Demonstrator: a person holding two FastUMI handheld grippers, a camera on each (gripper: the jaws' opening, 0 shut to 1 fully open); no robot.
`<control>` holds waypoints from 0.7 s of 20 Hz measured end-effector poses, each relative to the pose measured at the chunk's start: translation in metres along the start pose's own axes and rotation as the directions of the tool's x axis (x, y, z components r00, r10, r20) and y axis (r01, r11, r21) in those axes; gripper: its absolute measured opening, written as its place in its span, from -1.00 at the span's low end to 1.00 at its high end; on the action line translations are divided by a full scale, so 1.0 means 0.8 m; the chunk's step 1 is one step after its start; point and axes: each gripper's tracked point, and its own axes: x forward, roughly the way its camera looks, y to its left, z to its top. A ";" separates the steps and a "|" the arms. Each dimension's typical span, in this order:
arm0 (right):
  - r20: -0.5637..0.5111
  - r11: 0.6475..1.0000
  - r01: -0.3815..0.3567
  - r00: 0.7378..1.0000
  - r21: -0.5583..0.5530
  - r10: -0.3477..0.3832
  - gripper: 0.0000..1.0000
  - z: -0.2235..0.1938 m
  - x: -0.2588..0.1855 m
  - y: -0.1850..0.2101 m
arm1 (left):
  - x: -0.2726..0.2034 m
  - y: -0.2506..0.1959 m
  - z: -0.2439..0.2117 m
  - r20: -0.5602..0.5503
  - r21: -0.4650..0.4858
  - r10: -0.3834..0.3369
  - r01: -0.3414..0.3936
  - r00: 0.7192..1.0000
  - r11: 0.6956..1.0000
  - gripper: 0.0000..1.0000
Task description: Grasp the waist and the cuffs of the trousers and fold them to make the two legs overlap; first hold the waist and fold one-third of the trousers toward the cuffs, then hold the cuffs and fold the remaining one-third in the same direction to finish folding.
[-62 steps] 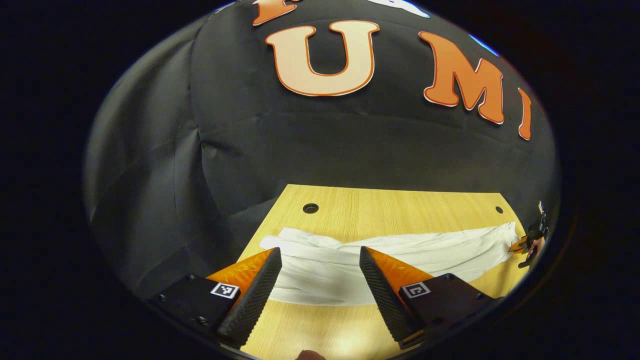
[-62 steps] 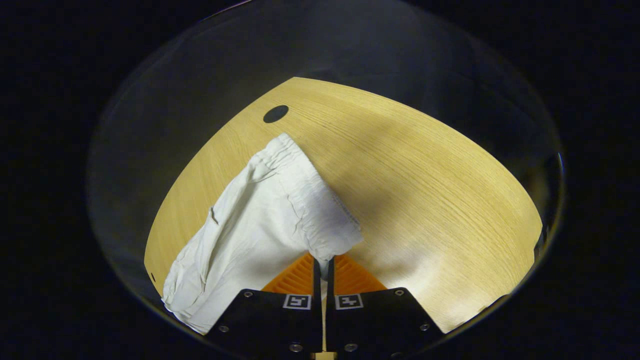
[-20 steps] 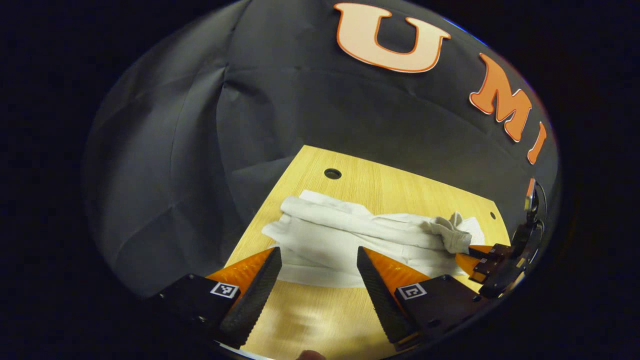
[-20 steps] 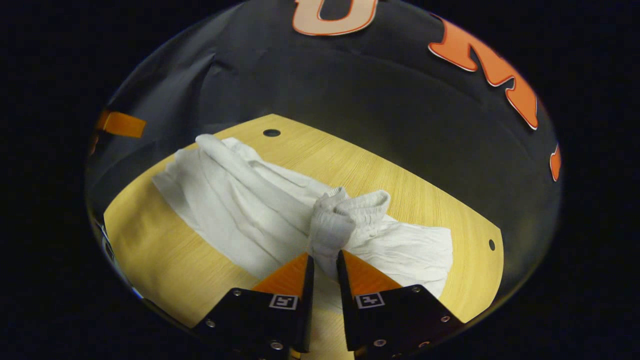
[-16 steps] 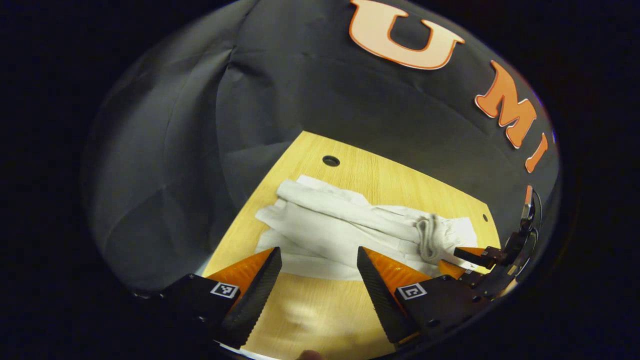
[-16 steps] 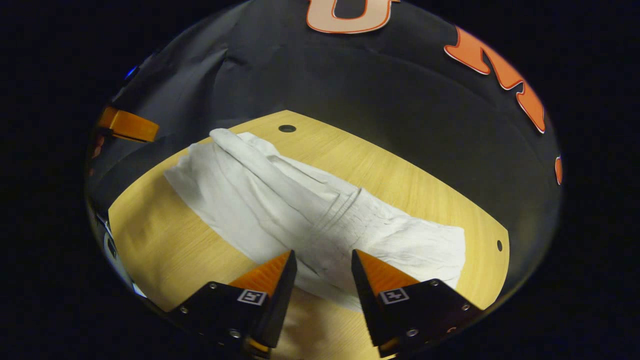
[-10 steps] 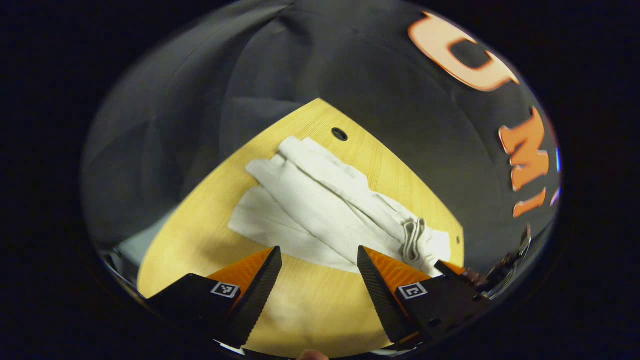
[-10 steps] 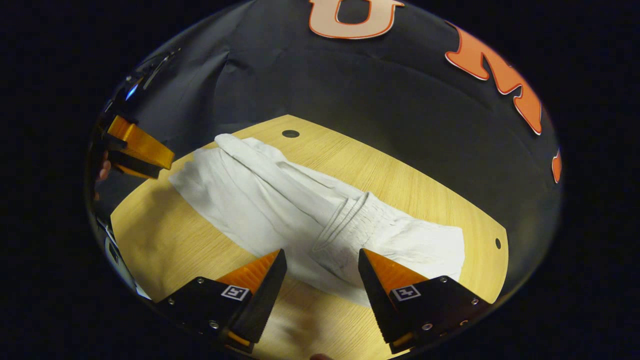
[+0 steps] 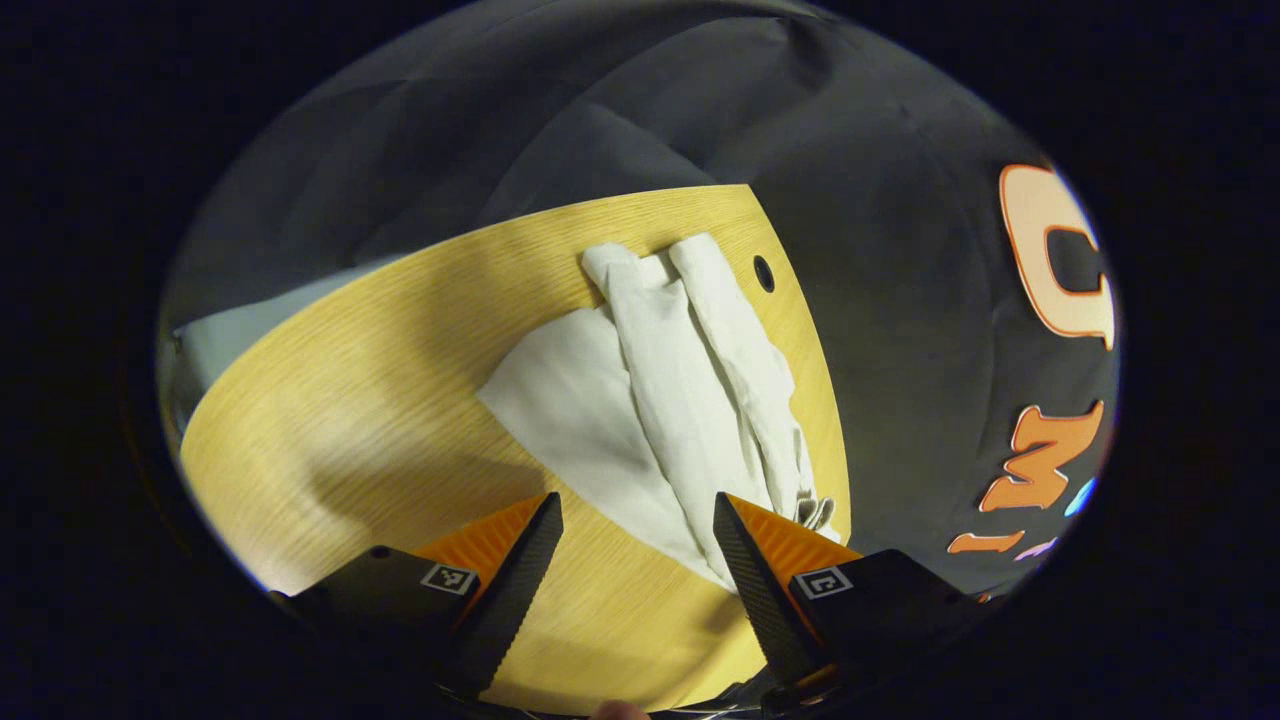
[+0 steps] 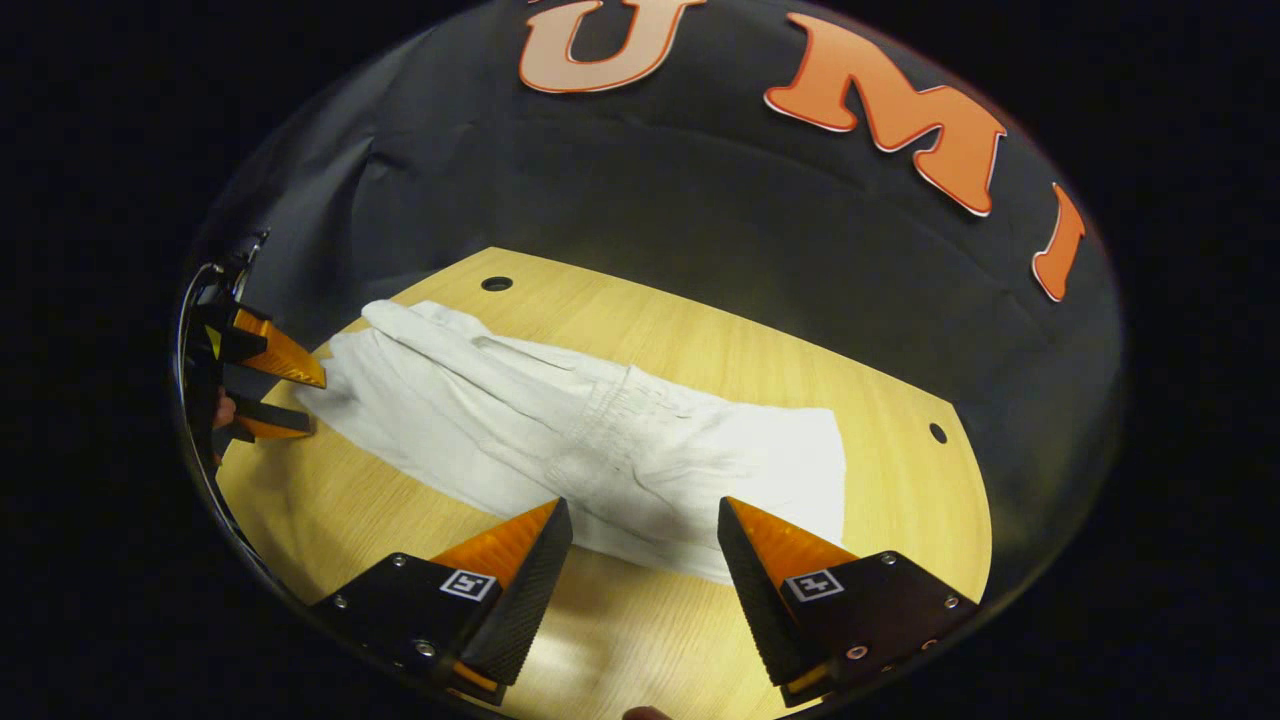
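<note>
While both claws hung above the table (image 10: 300,520), neither held anything. Right gripper (image 10: 640,530): jaws spread wide, nothing between them, tips above the near edge of the trousers (image 10: 600,440); contact with the cloth could not be told. Left gripper (image 9: 635,525): jaws equally wide, empty, poised over bare wood beside the near end of the trousers (image 9: 650,390), its right finger overlapping the cloth's edge in the left gripper view.

Trousers, white, lay flat on the light wooden table. In the right gripper view the elastic waist (image 10: 610,400) rested on top of the legs near mid-length, folded over toward the cuffs (image 10: 390,320), which lay at the far left end, near a round hole (image 10: 496,284) in the tabletop. At the left margin of that view the left gripper (image 10: 285,400) stood open just beside the cuff end, a bit of hand behind it. Beyond the table hung the black cloth wall (image 10: 700,220).
</note>
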 end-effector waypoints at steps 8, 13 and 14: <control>-0.008 0.994 0.090 0.996 0.069 -0.090 0.80 -0.011 -0.032 -0.049 | 0.036 -0.027 0.022 0.059 0.005 -0.074 0.074 0.995 0.997 0.94; -0.024 0.985 0.138 0.990 0.108 -0.136 0.80 -0.021 -0.050 -0.081 | 0.061 -0.051 0.040 0.084 0.008 -0.138 0.137 0.987 0.990 0.90; -0.027 0.983 0.145 0.989 0.112 -0.143 0.79 -0.024 -0.054 -0.087 | 0.068 -0.058 0.043 0.092 0.005 -0.153 0.153 0.984 0.988 0.89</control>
